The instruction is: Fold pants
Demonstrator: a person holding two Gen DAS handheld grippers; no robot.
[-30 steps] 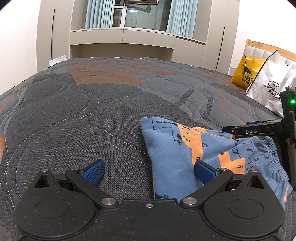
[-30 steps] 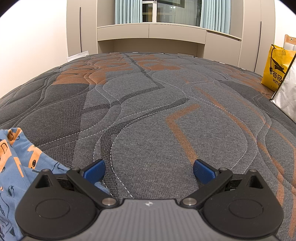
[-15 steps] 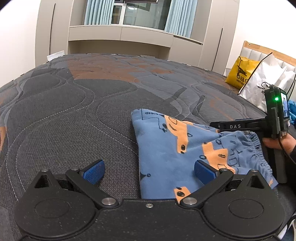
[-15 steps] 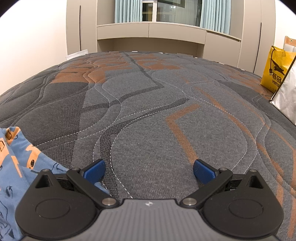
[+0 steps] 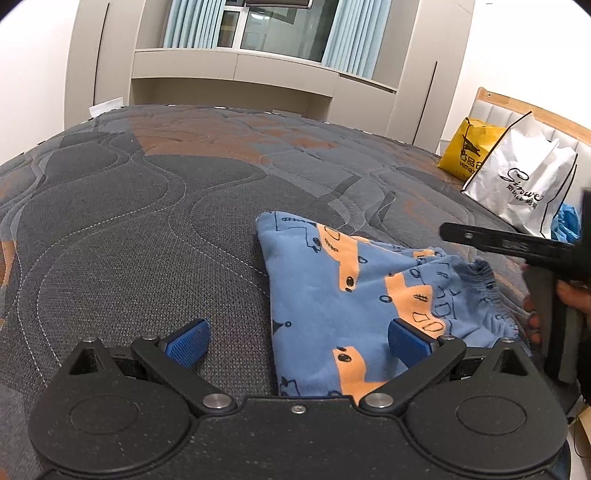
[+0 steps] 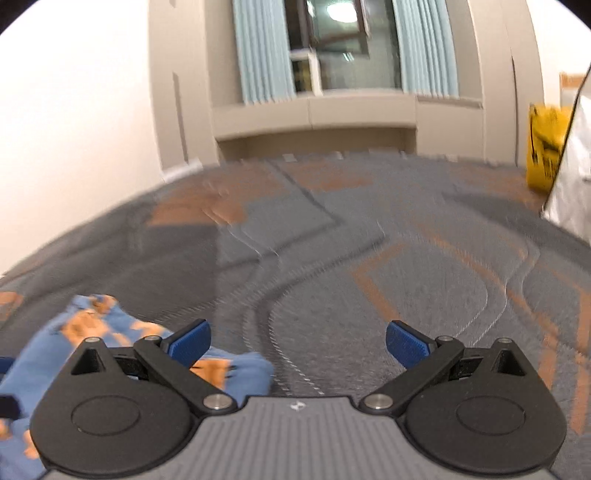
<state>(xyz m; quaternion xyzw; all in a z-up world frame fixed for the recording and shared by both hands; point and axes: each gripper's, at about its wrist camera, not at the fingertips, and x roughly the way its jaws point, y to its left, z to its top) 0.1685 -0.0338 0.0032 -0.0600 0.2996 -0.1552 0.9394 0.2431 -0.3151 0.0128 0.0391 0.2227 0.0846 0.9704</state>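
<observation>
Blue pants with orange vehicle prints [image 5: 347,295] lie folded into a compact shape on the grey and orange quilted bed [image 5: 147,221], waistband to the right. My left gripper [image 5: 297,338] is open above their left edge and holds nothing. My right gripper [image 6: 297,339] is open and empty to the right of the pants [image 6: 55,350], over bare mattress [image 6: 369,277]. The right gripper's body shows in the left wrist view [image 5: 517,245], with a hand on its handle. The right wrist view is blurred.
A white shopping bag [image 5: 524,184] and a yellow bag [image 5: 469,151] stand at the bed's right side by the headboard. Beige cupboards and a curtained window [image 5: 258,33] are beyond the far edge.
Both grippers have lifted and pulled back from the pants. The right gripper has tilted upward, blurring its view. The pants stay folded on the bed.
</observation>
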